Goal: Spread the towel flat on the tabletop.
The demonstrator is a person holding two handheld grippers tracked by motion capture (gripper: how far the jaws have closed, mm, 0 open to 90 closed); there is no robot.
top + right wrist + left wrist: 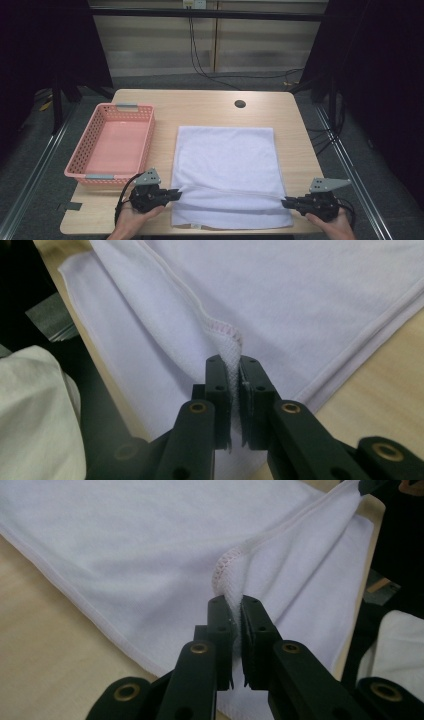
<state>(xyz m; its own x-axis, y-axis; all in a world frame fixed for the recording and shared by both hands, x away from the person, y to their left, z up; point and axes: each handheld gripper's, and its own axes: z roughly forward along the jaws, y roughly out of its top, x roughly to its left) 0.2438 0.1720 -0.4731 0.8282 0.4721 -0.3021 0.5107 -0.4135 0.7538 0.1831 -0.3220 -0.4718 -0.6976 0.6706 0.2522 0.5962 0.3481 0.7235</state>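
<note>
White towel (227, 165) flat in the middle of the wooden table (200, 102), its near part folded over, pink basket (142, 112) to the left. Left gripper (176, 192) closed on one corner of the folded hem, right gripper (286, 202) closed on the other. Jaws of both pinching the cloth tightly, seen well in the two gripper views. Better to keep the hem stretched and level between both, corners square with the layer below, before any release.
</note>
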